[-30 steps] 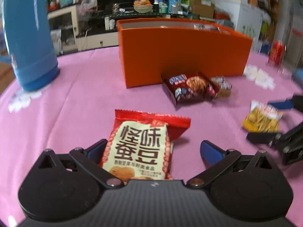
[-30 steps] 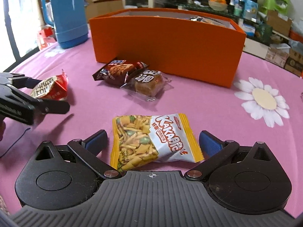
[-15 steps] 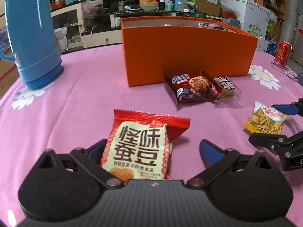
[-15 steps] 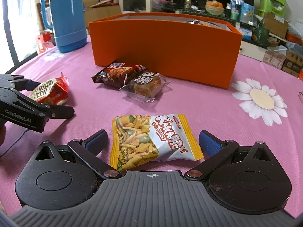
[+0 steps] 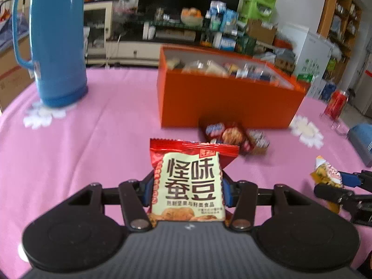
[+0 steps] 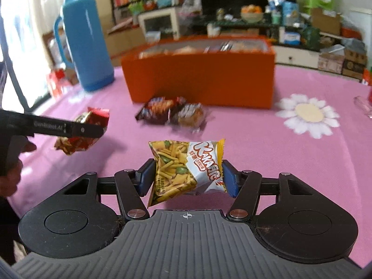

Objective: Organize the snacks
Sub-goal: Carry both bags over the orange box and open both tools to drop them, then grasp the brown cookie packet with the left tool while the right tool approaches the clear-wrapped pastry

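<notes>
My left gripper (image 5: pixel 187 191) is shut on a red and cream bean snack packet (image 5: pixel 189 181) and holds it above the pink tablecloth. My right gripper (image 6: pixel 187 177) is shut on a yellow and white Kakabig snack packet (image 6: pixel 186 167), also lifted. An orange box (image 5: pixel 227 102) with several snacks inside stands ahead; it also shows in the right wrist view (image 6: pixel 202 79). A dark cookie packet (image 6: pixel 158 109) and a clear-wrapped cake (image 6: pixel 190 115) lie in front of it. The left gripper with its red packet (image 6: pixel 81 130) appears at the left of the right wrist view.
A tall blue thermos (image 5: pixel 58 41) stands at the far left of the table. A red can (image 5: pixel 336 103) stands at the far right. The pink tablecloth (image 6: pixel 290 162) has white daisy prints. Shelves and cartons fill the room behind.
Both grippers have shut on their packets and lifted them off the cloth. The views now look down into the orange box.
</notes>
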`<action>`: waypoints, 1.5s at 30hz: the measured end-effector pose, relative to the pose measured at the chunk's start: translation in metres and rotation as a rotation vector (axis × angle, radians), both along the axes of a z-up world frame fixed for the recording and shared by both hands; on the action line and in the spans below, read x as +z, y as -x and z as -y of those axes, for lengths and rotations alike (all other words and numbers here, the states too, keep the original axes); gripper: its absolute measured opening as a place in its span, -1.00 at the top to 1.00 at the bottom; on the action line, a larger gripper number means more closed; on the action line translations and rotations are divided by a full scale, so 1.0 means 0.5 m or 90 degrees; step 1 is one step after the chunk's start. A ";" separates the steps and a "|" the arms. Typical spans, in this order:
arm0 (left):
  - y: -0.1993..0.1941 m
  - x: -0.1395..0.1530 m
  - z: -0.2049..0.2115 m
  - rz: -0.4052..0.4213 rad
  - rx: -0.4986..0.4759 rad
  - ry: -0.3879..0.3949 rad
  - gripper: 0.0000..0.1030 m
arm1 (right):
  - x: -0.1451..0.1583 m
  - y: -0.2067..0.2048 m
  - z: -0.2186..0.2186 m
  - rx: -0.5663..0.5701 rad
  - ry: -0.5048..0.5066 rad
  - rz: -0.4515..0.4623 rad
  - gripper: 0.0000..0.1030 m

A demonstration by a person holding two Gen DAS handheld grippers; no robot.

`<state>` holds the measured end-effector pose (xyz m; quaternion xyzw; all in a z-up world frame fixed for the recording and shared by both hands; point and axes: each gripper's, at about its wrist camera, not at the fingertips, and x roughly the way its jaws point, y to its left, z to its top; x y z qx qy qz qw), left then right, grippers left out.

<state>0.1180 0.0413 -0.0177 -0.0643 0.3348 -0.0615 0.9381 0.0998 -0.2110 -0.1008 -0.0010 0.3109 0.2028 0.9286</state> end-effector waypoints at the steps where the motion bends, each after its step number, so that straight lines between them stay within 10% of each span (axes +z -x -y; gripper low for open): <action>1: 0.000 0.014 -0.002 0.008 0.002 0.011 -0.01 | 0.015 0.006 0.008 -0.008 -0.009 0.011 0.15; 13: -0.287 0.173 0.009 0.081 0.019 0.045 -0.01 | 0.220 -0.251 -0.002 -0.017 0.026 0.146 0.14; 23: -0.478 0.055 0.069 0.013 -0.025 -0.026 -0.19 | 0.096 -0.523 -0.149 0.058 0.145 0.049 0.09; 34: -0.238 0.162 0.015 0.141 0.010 -0.007 -0.97 | 0.147 -0.382 -0.094 0.023 0.050 0.130 -0.80; 45: -0.138 -0.007 0.096 -0.038 0.006 -0.064 -0.97 | -0.015 -0.165 0.105 -0.088 -0.084 -0.001 -0.81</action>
